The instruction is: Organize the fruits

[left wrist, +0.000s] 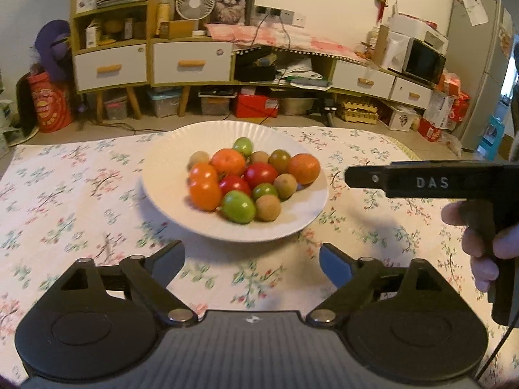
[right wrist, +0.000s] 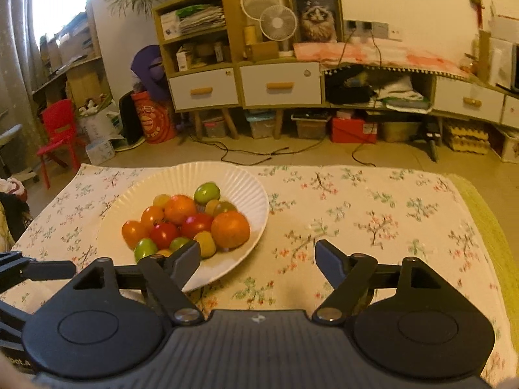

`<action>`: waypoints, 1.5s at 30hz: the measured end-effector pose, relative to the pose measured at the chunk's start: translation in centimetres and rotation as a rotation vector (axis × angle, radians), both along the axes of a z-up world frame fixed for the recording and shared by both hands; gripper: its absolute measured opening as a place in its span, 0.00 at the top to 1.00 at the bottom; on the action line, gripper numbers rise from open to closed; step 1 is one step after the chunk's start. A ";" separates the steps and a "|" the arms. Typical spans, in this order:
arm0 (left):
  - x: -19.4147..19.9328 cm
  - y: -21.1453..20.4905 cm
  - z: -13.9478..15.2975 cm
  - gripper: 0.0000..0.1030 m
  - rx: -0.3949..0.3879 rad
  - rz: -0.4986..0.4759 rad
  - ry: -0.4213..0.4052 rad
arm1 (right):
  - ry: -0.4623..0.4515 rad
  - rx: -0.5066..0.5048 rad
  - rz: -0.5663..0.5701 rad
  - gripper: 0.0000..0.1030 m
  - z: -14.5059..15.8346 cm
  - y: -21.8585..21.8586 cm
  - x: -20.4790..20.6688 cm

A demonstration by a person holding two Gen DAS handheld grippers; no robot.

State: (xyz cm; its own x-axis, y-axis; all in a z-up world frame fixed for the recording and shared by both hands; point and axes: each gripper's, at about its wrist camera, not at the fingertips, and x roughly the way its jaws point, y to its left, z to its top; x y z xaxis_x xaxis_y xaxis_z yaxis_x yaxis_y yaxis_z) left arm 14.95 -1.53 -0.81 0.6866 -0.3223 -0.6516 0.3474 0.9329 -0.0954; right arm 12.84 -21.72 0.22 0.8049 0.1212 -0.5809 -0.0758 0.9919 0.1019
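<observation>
Left wrist view looked across a table (left wrist: 65, 194) under a floral cloth (left wrist: 373, 149), with cabinets and clutter on the floor beyond. On it sat one wide white plate (left wrist: 162, 162), its ribbed rim showing at the far side, and every fruit was heaped in the middle of it: oranges (left wrist: 304, 168), red tomatoes (left wrist: 260, 175), green tomatoes (left wrist: 238, 206) and small brown fruits (left wrist: 268, 208), all touching one another. No second dish or sorting spot showed in either view, so where the fruits were meant to go could not be told.

The left gripper (left wrist: 251, 256) hung just short of the plate's near rim, jaws spread wide and empty. The right gripper (right wrist: 258, 261) was likewise spread and empty; in its own view its left finger overlapped the plate's near edge while the right one stood over bare cloth, so it was off to the plate's right rather than lined up on any fruit. From the left camera its black body and the person's hand (left wrist: 480, 243) showed well right of the plate.

The heap was the hazard. Round fruits leaning on each other would likely roll if one from the bottom was pulled, and a loose one could leave the shallow plate and run over the cloth. The red tomatoes would probably bruise under a hard squeeze. A jaw catching the rim could tip or slide the plate. Both views were blurred, so aim was uncertain.
</observation>
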 end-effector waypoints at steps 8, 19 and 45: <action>-2.1 2.0 0.2 0.03 0.026 0.058 0.011 | 0.035 -0.027 -0.005 0.17 -0.3 2.1 -2.5; -4.2 2.9 -0.2 0.03 0.131 0.177 0.102 | 0.117 -0.107 -0.105 0.08 -0.3 4.5 -6.0; -5.0 3.0 0.1 0.01 0.141 0.303 0.110 | 0.159 -0.170 -0.111 0.02 -0.7 7.4 -7.2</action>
